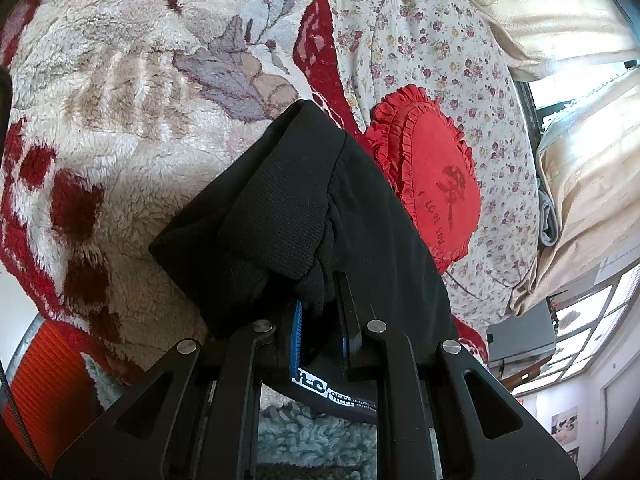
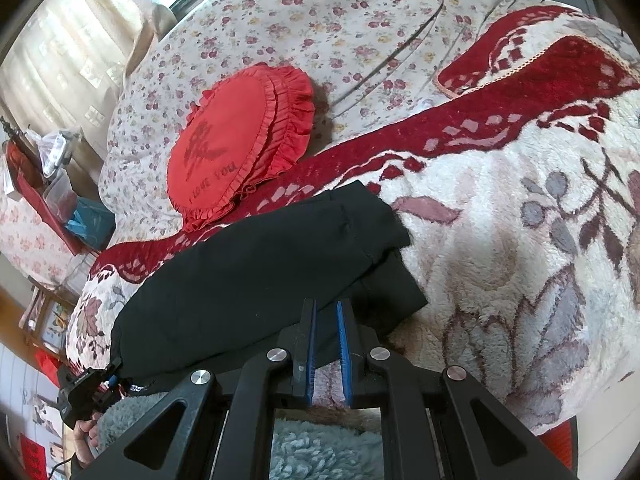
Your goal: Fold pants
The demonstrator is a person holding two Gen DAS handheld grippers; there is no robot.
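1. The black pants [image 2: 256, 276] lie folded into a long bundle on a fluffy cream and red blanket [image 2: 500, 240] that covers a bed. In the right wrist view the bundle runs from lower left up to the right, with layered edges stacked at its right end.
2. In the left wrist view the pants [image 1: 296, 216] fill the middle, a ribbed cuff or waistband folded over on top.
3. The left gripper [image 1: 322, 320] pinches a bunch of the black cloth between its blue-padded fingers; a strip with white lettering hangs just below them.
4. In the right wrist view that same left gripper [image 2: 102, 380] shows at the far left end of the bundle, small and dark, with a hand [image 2: 86, 436] just under it.
5. The right gripper [image 2: 326, 320] has its fingers held a little apart, with a bare gap between the blue pads. Its tips sit at the near edge of the pants; whether they touch the cloth I cannot tell.
6. A red heart-shaped cushion [image 2: 236, 136] with a frilly edge lies beyond the pants on a flowered sheet [image 2: 320, 20], at the blanket's red border.
7. Pale curtains [image 1: 560, 12] hang at the far side of the bed.
8. A teal fleece sleeve [image 2: 320, 452] shows near the camera, below the fingers.
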